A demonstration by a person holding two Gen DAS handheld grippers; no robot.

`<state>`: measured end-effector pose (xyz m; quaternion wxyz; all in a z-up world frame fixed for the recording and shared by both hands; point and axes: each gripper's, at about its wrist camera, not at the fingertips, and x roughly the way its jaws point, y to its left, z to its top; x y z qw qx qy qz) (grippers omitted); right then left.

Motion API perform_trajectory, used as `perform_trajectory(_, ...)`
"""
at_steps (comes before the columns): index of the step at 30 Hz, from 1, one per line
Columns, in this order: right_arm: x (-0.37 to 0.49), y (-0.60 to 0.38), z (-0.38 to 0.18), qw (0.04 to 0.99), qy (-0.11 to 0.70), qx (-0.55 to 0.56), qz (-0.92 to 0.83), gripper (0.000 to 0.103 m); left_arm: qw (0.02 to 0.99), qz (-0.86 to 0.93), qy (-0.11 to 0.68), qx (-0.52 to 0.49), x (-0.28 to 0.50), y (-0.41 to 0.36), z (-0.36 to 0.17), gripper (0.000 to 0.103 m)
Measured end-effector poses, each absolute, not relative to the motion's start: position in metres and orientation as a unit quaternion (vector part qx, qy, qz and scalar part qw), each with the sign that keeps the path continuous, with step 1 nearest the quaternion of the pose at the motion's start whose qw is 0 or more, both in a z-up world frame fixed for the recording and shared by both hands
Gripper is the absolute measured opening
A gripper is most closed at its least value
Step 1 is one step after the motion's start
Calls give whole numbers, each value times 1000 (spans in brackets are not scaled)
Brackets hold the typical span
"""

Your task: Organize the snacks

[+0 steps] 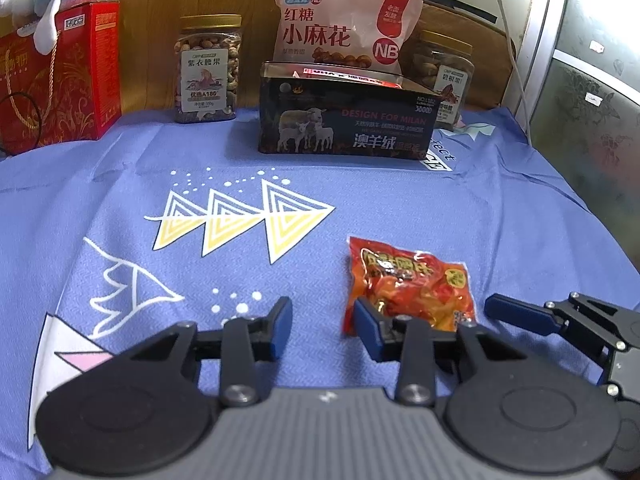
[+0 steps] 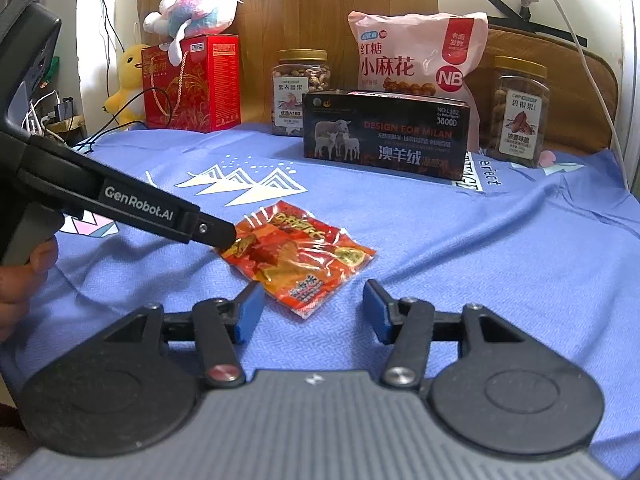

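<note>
Red snack packet (image 2: 298, 258) lies flat, long axis diagonal, between both hand-held grippers: left (image 1: 322, 330) and right (image 2: 314, 310) both apart, empty; left tip nearest.

Behind the dark box (image 1: 348, 120), the pink bag (image 1: 344, 24) hides its lower part, and the right jar (image 1: 444, 76) is half covered. Jar labels' small print stays illegible.

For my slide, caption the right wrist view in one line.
Open right gripper poised before a red snack packet on the blue cloth, dark box behind.
</note>
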<state>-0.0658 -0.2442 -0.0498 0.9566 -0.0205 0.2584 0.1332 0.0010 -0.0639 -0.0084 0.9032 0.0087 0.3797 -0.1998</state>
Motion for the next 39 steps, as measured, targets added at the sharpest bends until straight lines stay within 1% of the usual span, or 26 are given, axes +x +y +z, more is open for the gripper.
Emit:
perform_trajectory(13, -66, -244, -50, 957, 258, -20, 130, 60, 906, -204, 370, 20, -2, -65, -10, 37)
perform_trajectory(16, -66, -244, -50, 957, 259, -21, 130, 60, 906, -204, 370, 21, -1, -65, -11, 39)
perform_trajectory(20, -61, -247, -50, 954, 262, -20, 145, 69, 910, -197, 364, 21, 5, -63, -13, 43)
perform_trajectory(23, -57, -252, -50, 952, 263, 1, 159, 74, 914, -198, 353, 25, 6, -64, -15, 47)
perform_trajectory(24, -58, -252, -50, 951, 263, 6, 162, 74, 915, -198, 351, 30, 5, -66, -15, 49)
perform_trajectory(28, -61, -261, -50, 949, 258, 38, 179, 74, 919, -185, 342, 68, 1, -77, -17, 52)
perform_trajectory(33, -61, -281, -49, 941, 252, 106, 201, 74, 917, -152, 359, 81, 1, -83, -14, 57)
perform_trajectory(39, -63, -301, -47, 933, 229, 176, 214, 74, 916, -96, 372, 116, -8, -89, -9, 58)
